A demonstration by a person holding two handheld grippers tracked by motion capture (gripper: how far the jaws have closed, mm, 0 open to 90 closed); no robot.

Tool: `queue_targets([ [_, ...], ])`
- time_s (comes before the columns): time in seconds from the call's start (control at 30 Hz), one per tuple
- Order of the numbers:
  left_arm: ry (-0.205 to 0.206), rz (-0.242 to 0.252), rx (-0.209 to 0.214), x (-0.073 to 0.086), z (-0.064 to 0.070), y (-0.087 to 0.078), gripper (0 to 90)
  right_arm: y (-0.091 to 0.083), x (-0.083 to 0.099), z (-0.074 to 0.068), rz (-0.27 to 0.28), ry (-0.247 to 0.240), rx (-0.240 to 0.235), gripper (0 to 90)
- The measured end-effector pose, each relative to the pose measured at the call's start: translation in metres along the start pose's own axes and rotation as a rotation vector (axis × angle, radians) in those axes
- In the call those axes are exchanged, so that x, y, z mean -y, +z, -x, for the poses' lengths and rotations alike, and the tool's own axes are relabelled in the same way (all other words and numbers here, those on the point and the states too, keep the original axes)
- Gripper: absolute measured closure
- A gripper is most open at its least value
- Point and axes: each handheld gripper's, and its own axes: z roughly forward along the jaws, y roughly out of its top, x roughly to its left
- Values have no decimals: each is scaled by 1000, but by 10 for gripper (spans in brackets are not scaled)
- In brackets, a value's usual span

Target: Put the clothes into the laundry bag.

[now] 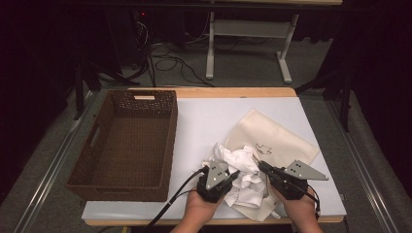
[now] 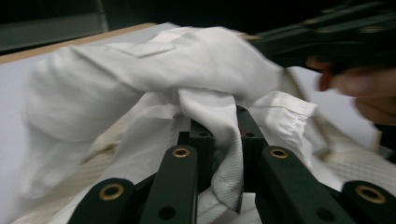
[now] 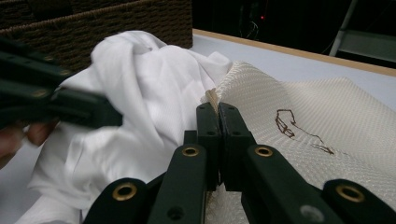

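Note:
A crumpled white cloth lies at the near edge of the table, half on a cream woven bag that bears a small dark bird drawing. My left gripper is shut on a fold of the white cloth, which hangs down between its jaws. My right gripper is shut on the rim of the cream bag, the jaws pressed together around its corded edge. In the right gripper view the white cloth bulges just left of the bag's opening.
A dark brown wicker basket stands at the left on the white table cover. A white table frame and cables lie on the floor beyond the far edge.

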Motion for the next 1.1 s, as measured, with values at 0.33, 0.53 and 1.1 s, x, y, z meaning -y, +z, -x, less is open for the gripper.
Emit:
queue_targets([
  [0.33, 19, -137, -2, 11, 5, 41, 797, -5, -8, -6, 32, 0, -21, 900],
  [0.53, -79, -113, -8, 15, 0, 49, 648, -12, -8, -11, 49, -26, -34, 900],
  [1.1, -80, -69, -169, 38, -47, -35, 199, -8, -1, -6, 16, -17, -2, 898],
])
